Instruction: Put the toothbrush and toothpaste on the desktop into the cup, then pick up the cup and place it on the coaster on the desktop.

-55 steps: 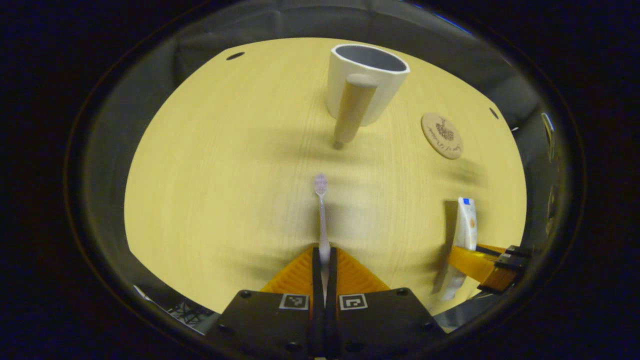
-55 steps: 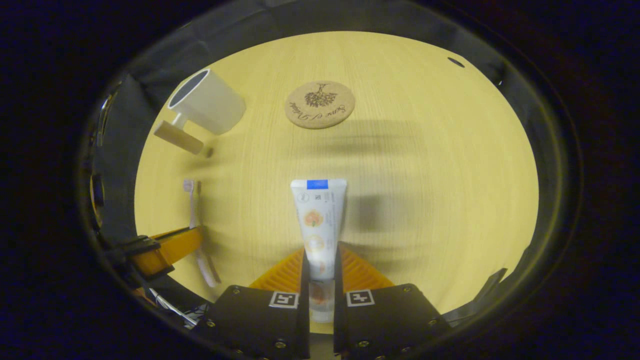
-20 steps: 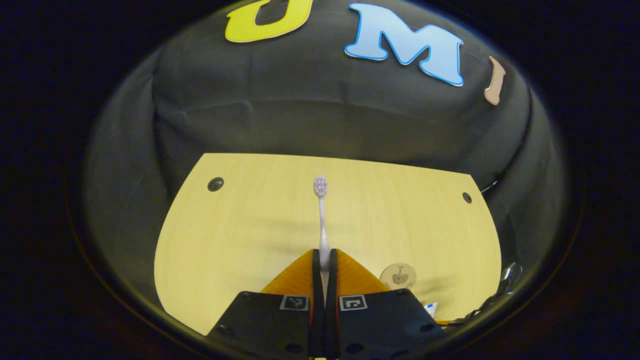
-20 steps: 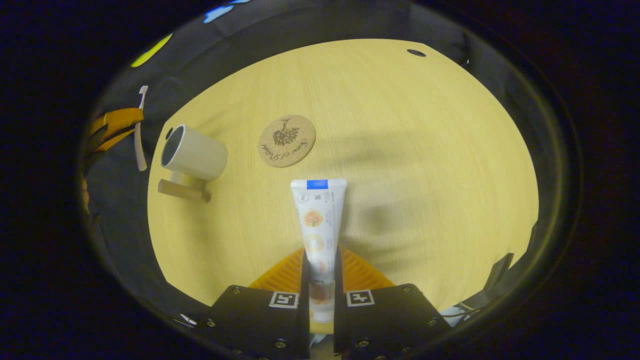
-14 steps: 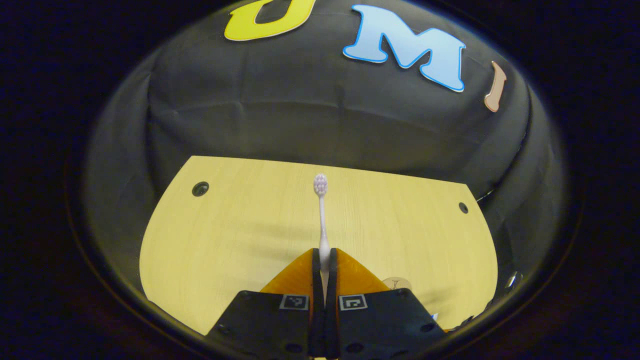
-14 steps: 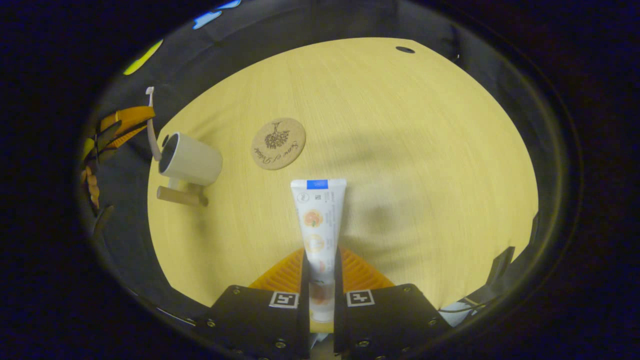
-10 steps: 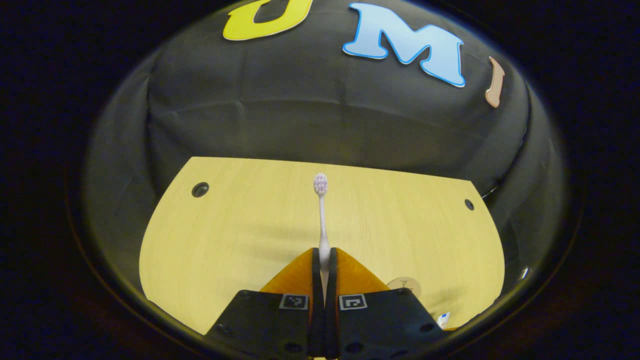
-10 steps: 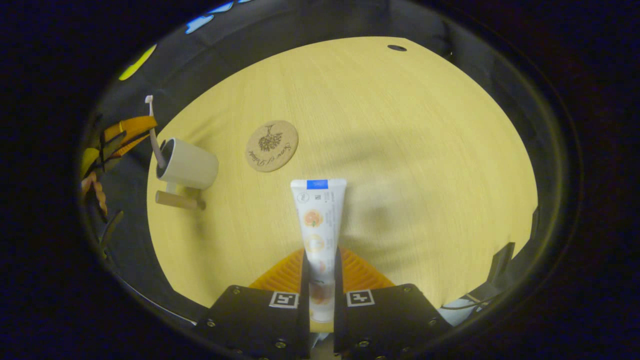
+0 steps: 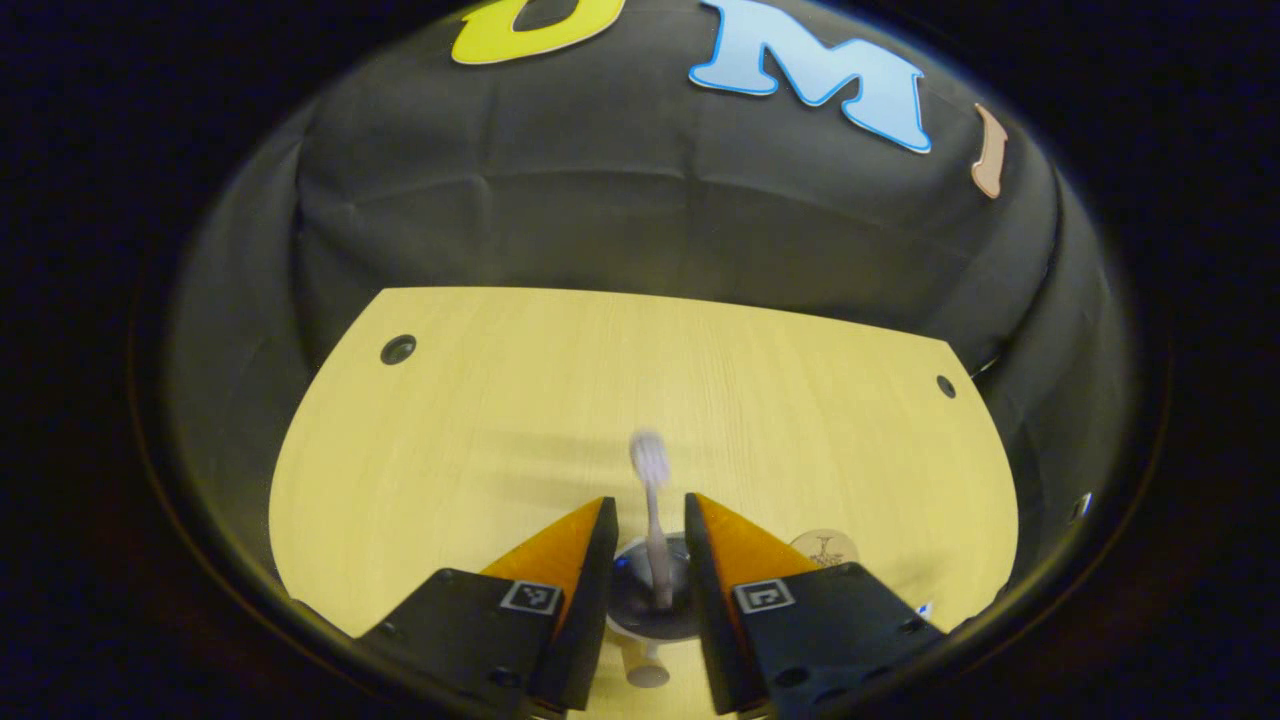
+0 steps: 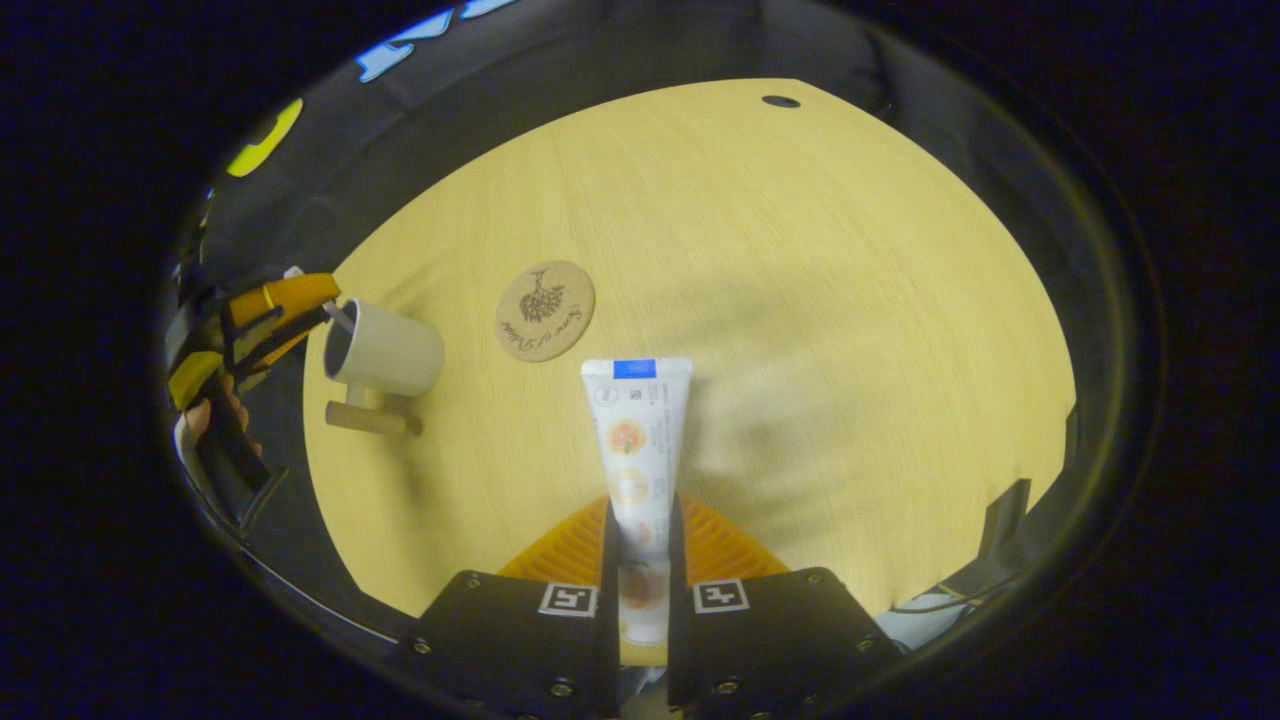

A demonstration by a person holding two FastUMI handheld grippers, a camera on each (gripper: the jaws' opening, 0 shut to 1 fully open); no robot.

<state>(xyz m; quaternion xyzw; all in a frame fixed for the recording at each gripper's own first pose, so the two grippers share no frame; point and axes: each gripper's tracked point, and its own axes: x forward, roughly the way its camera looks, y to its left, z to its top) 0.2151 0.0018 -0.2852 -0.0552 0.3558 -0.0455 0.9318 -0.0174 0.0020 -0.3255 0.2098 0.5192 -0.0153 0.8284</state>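
The left tongs point(image 9: 650, 520) stand wide apart over the white cup point(image 9: 650, 600), where the pale toothbrush point(image 9: 652, 490) stands bristles up. The right tongs point(image 10: 640, 530) clamp the white, blue-banded toothpaste tube point(image 10: 636, 440) above the tabletop point(image 10: 850, 300), near the round cork coaster point(image 10: 545, 310).

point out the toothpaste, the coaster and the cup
toothpaste point(image 10: 636, 440), right gripper view, middle of the tube
coaster point(image 10: 545, 310), right gripper view, centre of its face
cup point(image 10: 395, 350), right gripper view, outer side wall
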